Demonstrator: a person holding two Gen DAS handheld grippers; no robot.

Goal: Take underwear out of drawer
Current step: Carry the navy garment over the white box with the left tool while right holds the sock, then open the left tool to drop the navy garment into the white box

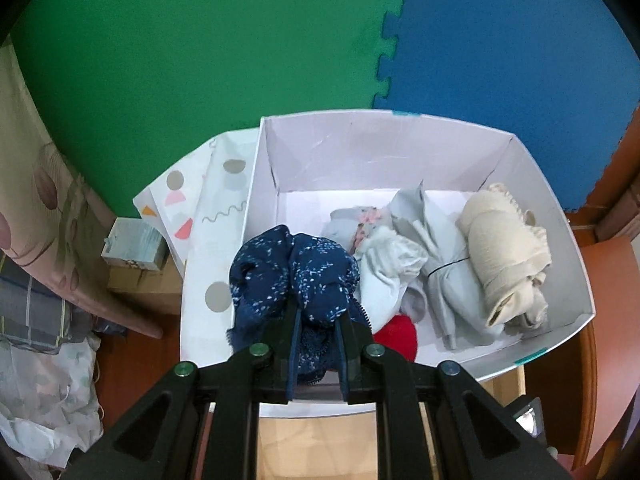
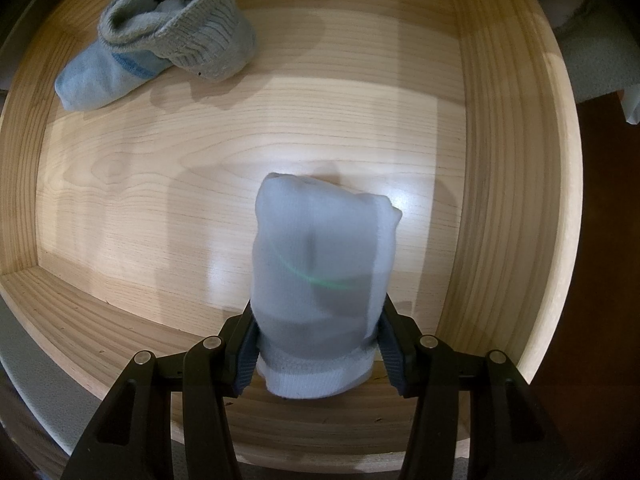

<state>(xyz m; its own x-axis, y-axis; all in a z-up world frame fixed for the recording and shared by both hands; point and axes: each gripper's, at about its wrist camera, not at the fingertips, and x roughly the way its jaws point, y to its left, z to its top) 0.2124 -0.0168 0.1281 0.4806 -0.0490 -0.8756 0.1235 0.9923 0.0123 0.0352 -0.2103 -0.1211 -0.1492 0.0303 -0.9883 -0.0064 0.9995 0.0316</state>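
Observation:
In the left wrist view my left gripper (image 1: 318,320) is shut on a navy blue speckled garment (image 1: 296,276) and holds it over the near left corner of a white box (image 1: 560,216). The box holds a cream roll (image 1: 504,256), grey and white garments (image 1: 436,264) and a red piece (image 1: 396,336). In the right wrist view my right gripper (image 2: 320,336) is shut on a pale blue-grey rolled sock (image 2: 320,256) above the floor of the wooden drawer (image 2: 140,168). A second light blue sock pair (image 2: 160,36) lies at the drawer's far left.
Green (image 1: 200,40) and blue (image 1: 500,40) foam mats cover the floor behind the box. A patterned white sheet (image 1: 208,208) lies left of the box. A small carton (image 1: 136,244) and piled fabric (image 1: 44,320) sit at the left. The drawer's right wall (image 2: 512,160) is close.

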